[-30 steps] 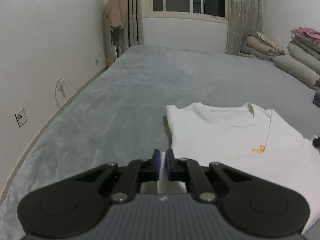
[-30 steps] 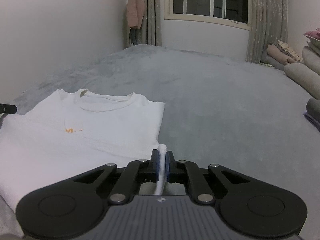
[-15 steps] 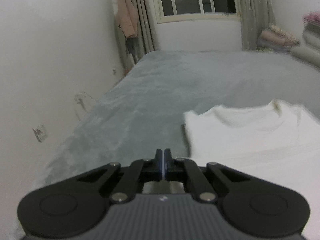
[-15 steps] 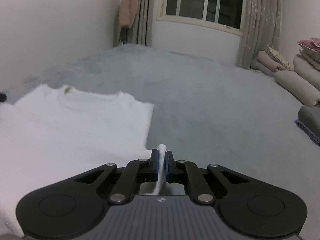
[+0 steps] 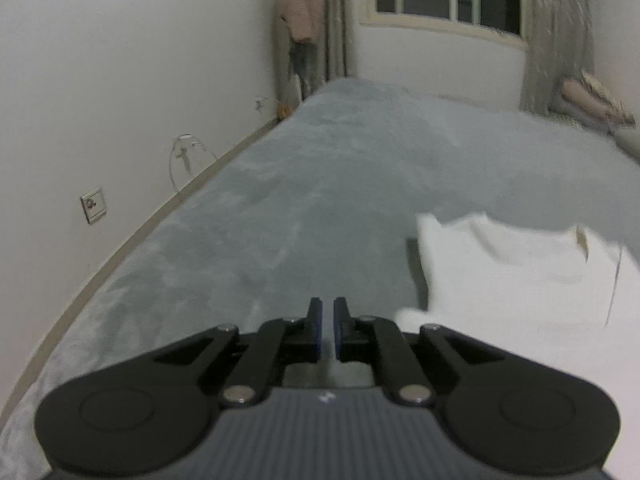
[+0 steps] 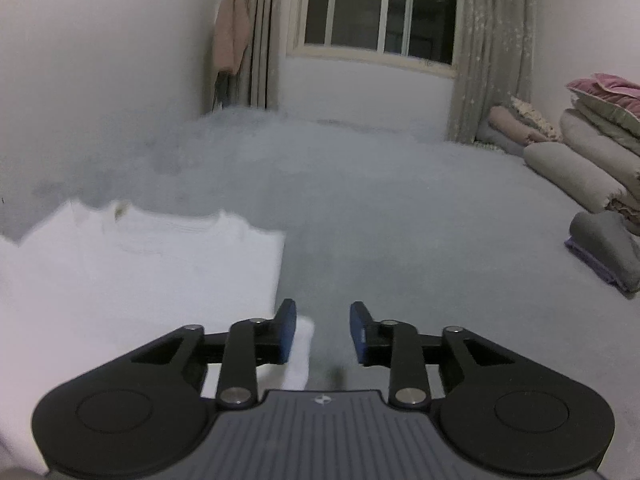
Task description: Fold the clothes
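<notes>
White shirt (image 5: 520, 280) lies flat on the grey bed (image 5: 320, 200), sides look folded in, collar toward the window — right gripper (image 6: 323, 330) spread wide with a cloth edge loose by its left finger, left gripper (image 5: 327, 330) nearly closed on nothing, just beside the shirt's edge.

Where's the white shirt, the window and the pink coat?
Shirt (image 6: 152, 264), right wrist view, chest.
Window (image 6: 380, 4), right wrist view, glass.
Coat (image 6: 230, 38), right wrist view, back.

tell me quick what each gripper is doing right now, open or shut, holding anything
Left gripper: narrowly open, holding nothing.
Right gripper: wide open, holding nothing; an edge of the white t-shirt lies loose by its left finger.
</notes>
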Available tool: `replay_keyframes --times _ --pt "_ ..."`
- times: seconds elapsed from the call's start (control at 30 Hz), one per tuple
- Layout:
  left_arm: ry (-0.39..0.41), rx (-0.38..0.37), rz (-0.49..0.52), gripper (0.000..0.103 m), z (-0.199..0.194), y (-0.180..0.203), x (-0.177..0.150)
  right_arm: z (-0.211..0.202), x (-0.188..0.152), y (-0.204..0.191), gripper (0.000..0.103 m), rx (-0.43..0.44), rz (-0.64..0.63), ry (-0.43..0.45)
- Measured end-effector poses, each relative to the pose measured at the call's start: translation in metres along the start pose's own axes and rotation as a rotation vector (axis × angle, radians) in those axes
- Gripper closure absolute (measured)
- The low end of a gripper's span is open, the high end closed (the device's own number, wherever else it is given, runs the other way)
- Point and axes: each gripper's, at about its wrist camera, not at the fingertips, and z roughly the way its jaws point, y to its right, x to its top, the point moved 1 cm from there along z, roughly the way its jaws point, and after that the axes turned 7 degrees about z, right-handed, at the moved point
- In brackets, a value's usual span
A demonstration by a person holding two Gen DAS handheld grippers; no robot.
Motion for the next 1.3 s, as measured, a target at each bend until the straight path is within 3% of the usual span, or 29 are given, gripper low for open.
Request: replay_keyframes --times 0.17,0.33,0.4,0.53,0.63,0.77,0.9,1.1,1.2,1.3 --pt "0.036 -0.085 -0.013 0.096 -0.041 0.015 -0.002 -0.026 0.006 -0.016 0.066 0.062 -0.009 0.000" --pt "0.020 -0.213 0.082 0.090 -0.072 0.063 -0.029 -0.056 -0.007 -0.058 0.064 0.248 -0.020 -0.035" --pt "0.009 -0.221 0.122 0.088 -0.073 0.076 -0.040 -0.061 -0.016 -0.076 0.062 0.300 -0.057 -0.080" --pt "-0.046 -0.210 0.139 0.086 -0.062 0.081 -0.056 -0.055 -0.031 -0.097 0.062 0.299 -0.130 -0.182" --pt "-0.068 -0.226 0.118 0.086 -0.061 0.075 -0.063 -0.050 -0.037 -0.095 0.062 0.324 -0.119 -0.257" --pt "-0.078 -0.174 0.132 0.087 -0.058 0.070 -0.075 -0.051 -0.048 -0.084 0.062 0.339 -0.118 -0.311" --pt "-0.079 -0.149 0.155 0.087 -0.066 0.074 -0.076 -0.052 -0.049 -0.088 0.062 0.321 -0.156 -0.304" --pt "-0.058 -0.189 0.151 0.086 -0.075 0.079 -0.073 -0.057 -0.038 -0.090 0.062 0.316 -0.142 -0.276" --pt "-0.038 -0.209 0.164 0.076 -0.078 0.085 -0.071 -0.066 -0.030 -0.092 0.061 0.321 -0.130 -0.184" --pt "-0.018 -0.230 0.176 0.071 -0.081 0.091 -0.070 -0.064 -0.029 -0.094 0.061 0.335 -0.095 -0.178"
